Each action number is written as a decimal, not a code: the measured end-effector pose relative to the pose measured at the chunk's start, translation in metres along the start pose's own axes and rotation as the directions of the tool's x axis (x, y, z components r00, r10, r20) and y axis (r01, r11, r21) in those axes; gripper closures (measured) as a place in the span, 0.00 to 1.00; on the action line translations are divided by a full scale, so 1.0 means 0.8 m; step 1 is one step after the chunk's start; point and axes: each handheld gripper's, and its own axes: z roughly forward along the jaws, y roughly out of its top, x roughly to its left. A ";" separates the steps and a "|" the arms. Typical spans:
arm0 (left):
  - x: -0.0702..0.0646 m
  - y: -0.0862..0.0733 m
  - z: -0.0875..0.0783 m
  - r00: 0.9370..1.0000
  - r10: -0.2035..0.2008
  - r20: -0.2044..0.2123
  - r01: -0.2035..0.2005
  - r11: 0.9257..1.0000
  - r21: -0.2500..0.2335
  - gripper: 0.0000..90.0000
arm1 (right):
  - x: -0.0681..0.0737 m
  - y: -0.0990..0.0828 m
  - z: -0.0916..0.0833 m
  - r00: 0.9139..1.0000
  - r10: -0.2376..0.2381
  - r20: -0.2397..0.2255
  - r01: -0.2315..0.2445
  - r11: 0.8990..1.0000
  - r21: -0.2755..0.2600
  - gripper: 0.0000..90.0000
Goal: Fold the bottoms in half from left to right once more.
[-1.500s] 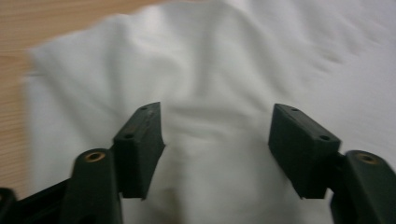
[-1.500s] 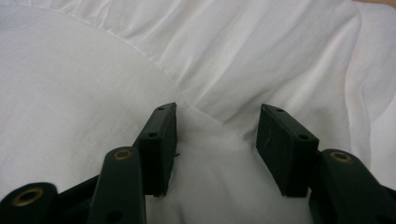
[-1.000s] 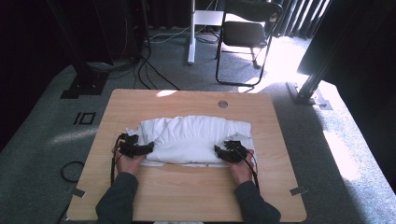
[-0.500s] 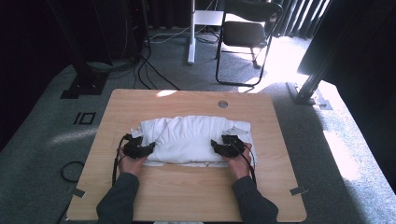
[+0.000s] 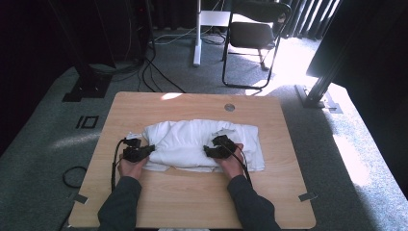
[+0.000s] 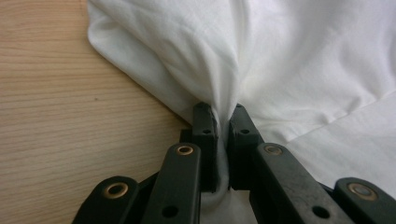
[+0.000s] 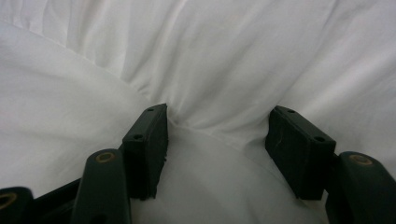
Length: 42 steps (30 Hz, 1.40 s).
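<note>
Two black fingers (image 6: pixel 204 135) of the left gripper (image 6: pixel 223 122) are pressed together on a pinched-up fold of the white cloth (image 6: pixel 289 70); the fabric bunches between the pads and fans out beyond them. Earlier frames are given, and these jaws have just been closing, with the cloth caught between them. The right gripper (image 7: pixel 219 123) has its fingers (image 7: pixel 148 140) standing apart, pads resting on the cloth with a loose ridge of fabric between them but not squeezed; its jaws have just been opening.

From above, the left gripper (image 5: pixel 139 153) sits at the cloth's left edge, touching it, with the person's left hand (image 5: pixel 130 167) just behind it on the near side. The right gripper (image 5: pixel 219 149) lies on top of the cloth (image 5: pixel 187 139), right of its middle, with the right hand (image 5: pixel 232 163) at the cloth's near edge. The cloth is a rumpled, roughly folded heap lying on the wooden table (image 5: pixel 192 202), about midway across it. Bare wood borders the cloth on its left in the left gripper view. Behind the cloth, beyond the table's far edge, a black chair (image 5: pixel 252 33) stands on grey carpet.
</note>
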 end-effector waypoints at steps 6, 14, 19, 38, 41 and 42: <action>0.000 0.016 -0.025 0.998 -0.012 0.056 0.016 0.997 -0.081 0.95 | -0.001 -0.004 0.007 1.000 -0.007 0.005 0.007 1.000 0.003 0.45; -0.017 0.049 -0.065 0.990 0.037 0.138 -0.009 0.980 -0.200 0.96 | 0.020 -0.007 0.013 1.000 -0.021 0.012 0.021 1.000 -0.013 0.46; -0.034 0.070 -0.085 0.980 0.087 0.178 -0.037 0.964 -0.263 0.96 | 0.043 -0.006 0.020 1.000 -0.028 0.006 0.028 0.999 -0.043 0.47; -0.090 0.107 -0.093 0.948 0.211 0.240 -0.126 0.937 -0.326 0.96 | 0.072 0.014 -0.019 0.989 -0.096 -0.117 0.073 0.981 -0.182 0.40; -0.093 0.106 -0.093 0.947 0.214 0.241 -0.129 0.937 -0.325 0.96 | 0.044 -0.001 -0.037 0.997 -0.077 -0.013 0.074 0.982 -0.172 0.38; -0.095 0.107 -0.092 0.946 0.217 0.240 -0.133 0.937 -0.324 0.96 | 0.035 -0.009 -0.034 0.998 -0.066 0.002 0.065 0.987 -0.146 0.37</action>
